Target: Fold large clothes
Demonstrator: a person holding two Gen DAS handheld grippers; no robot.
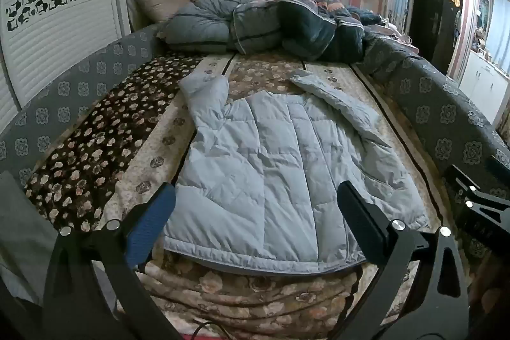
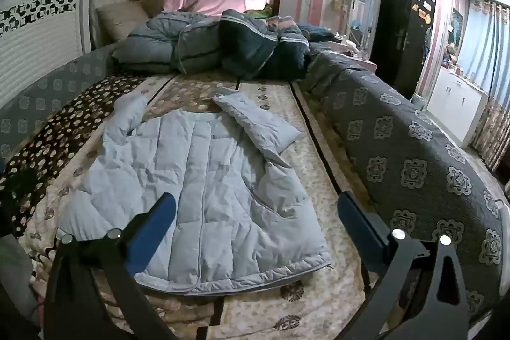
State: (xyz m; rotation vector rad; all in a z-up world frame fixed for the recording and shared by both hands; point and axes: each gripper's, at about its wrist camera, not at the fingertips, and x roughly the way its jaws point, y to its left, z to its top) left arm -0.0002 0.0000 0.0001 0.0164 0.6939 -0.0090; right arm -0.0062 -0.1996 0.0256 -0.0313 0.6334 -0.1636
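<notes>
A light grey quilted jacket [image 1: 271,161] lies flat on the floral bed cover [image 1: 149,161], hem toward me, both sleeves spread toward the far end. It also shows in the right wrist view [image 2: 197,180]. My left gripper [image 1: 255,222] is open and empty, hovering above the jacket's hem. My right gripper [image 2: 255,228] is open and empty, over the jacket's right hem corner. The right gripper's body [image 1: 478,206] shows at the right edge of the left wrist view.
Rumpled dark and grey quilts [image 1: 255,24] and a pillow [image 1: 159,0] are piled at the far end of the bed. A grey patterned bed surround [image 2: 414,168] runs along the right side, and one [image 1: 63,104] along the left. A white louvred wardrobe [image 1: 54,21] stands left.
</notes>
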